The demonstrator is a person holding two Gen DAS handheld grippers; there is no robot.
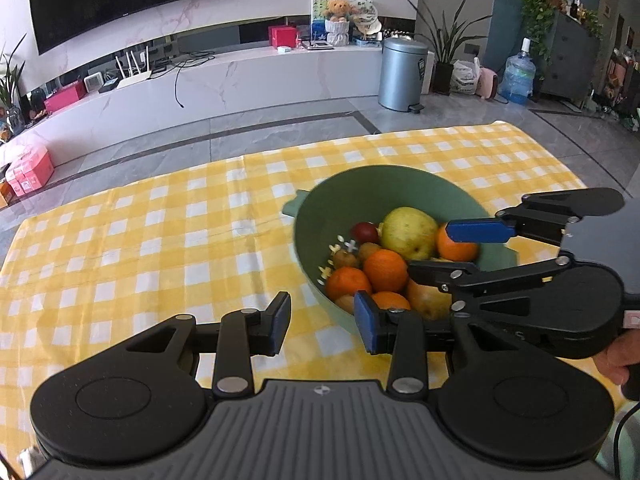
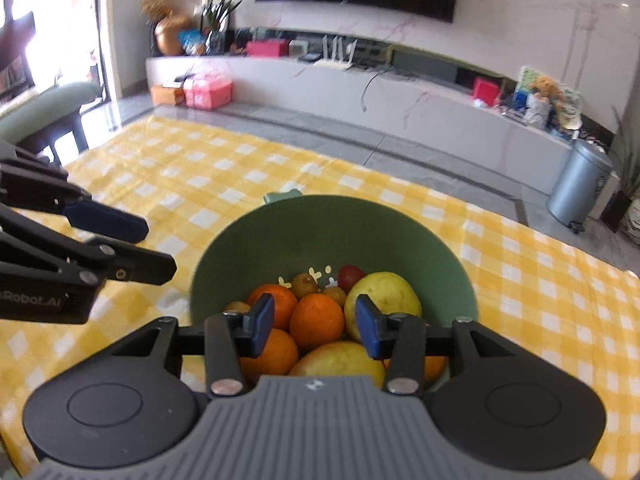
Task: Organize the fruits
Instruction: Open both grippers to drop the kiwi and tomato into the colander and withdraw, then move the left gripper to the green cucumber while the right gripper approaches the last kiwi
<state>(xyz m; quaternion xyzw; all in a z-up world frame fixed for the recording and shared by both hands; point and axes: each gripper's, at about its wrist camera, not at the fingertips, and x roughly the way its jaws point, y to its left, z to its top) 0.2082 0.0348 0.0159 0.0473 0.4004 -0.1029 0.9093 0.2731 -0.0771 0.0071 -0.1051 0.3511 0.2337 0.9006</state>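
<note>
From your left wrist view, your left gripper (image 1: 322, 322) hangs over the yellow checked table (image 1: 140, 240) with its fingers (image 1: 280, 318) apart and nothing between them, just beside the near rim of the green bowl (image 1: 360, 188). The bowl holds the fruits: oranges (image 1: 385, 270), a yellow-green apple (image 1: 408, 232), a dark red plum (image 1: 365, 233) and small brown kiwis (image 1: 346, 258). Your right gripper (image 1: 444, 250) reaches in from the right above the bowl, blocking part of the pile. Beyond the table stand a grey bin (image 1: 402, 74) and a water jug (image 1: 519, 74). From your right wrist view, your right gripper (image 2: 314, 326) is released, its fingers (image 2: 262, 322) spread above an orange (image 2: 316, 320) without pressing it; the bowl (image 2: 332, 232) sits right beneath, and your left gripper (image 2: 136, 248) crowds its left side.
</note>
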